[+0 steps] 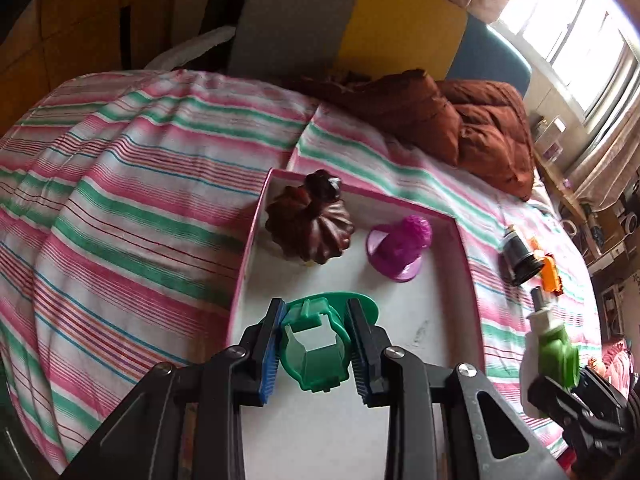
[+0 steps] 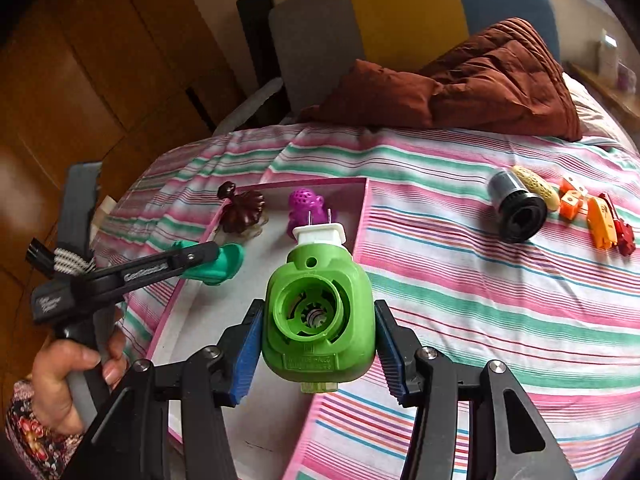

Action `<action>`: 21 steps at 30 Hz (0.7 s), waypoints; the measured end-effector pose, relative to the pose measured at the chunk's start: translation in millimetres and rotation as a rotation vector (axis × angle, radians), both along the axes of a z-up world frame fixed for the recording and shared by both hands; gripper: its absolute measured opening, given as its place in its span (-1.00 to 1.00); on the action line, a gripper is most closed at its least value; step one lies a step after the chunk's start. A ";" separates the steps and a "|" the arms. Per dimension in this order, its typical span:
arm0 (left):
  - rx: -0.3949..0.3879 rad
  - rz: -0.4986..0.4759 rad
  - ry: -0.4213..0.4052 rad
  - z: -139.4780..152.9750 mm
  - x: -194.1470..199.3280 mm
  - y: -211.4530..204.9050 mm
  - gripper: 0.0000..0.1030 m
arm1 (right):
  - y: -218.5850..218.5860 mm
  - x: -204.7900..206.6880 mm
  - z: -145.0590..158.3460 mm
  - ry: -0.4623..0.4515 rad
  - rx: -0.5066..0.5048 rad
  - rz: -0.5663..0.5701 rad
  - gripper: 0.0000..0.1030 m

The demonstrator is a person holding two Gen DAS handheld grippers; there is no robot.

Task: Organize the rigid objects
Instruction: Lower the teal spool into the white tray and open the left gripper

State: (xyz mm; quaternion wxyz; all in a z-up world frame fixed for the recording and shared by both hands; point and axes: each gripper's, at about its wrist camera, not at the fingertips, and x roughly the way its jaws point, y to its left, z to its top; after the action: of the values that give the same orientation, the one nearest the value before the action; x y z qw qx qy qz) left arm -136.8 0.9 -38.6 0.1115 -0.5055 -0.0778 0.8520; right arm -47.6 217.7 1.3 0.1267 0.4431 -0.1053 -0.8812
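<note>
Here the left gripper (image 1: 316, 344) is clamped partway closed on a teal plastic piece (image 1: 314, 350), held above the white floor of the pink-rimmed tray (image 1: 256, 236). The right gripper (image 2: 318, 344) squeezes a lime-green plug-in device (image 2: 318, 312), its white pronged end pointing forward, over the tray's near right edge. Inside the tray, at the far end, sit a dark brown ridged mould (image 1: 310, 228) and a purple figure (image 1: 402, 246), apart from each other. On the striped bedspread (image 2: 460, 292) to the right lie a black cylinder (image 2: 520, 208), a yellowish peanut-shaped piece (image 2: 538, 186) touching it, and orange toys (image 2: 592, 216).
</note>
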 end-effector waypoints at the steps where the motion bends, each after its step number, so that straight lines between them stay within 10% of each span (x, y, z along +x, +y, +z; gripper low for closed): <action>1: 0.003 0.002 -0.009 -1.1 -3.0 -1.0 -0.36 | -3.2 0.3 -0.1 -0.001 0.004 0.004 0.03; 11: 0.072 0.115 0.150 23.3 46.6 -26.8 -0.21 | -30.0 -5.1 -15.3 -0.047 0.030 0.053 0.03; 21: 0.104 0.079 0.133 14.2 86.3 -22.4 -0.21 | -61.7 -32.0 -32.4 -0.079 0.109 0.115 0.03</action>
State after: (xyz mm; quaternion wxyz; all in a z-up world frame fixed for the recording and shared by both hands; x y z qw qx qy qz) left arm -50.4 -21.5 -24.4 0.1089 -0.4379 -0.1344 0.8822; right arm -79.7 156.0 -31.0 0.1486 0.4889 -0.0364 -0.8588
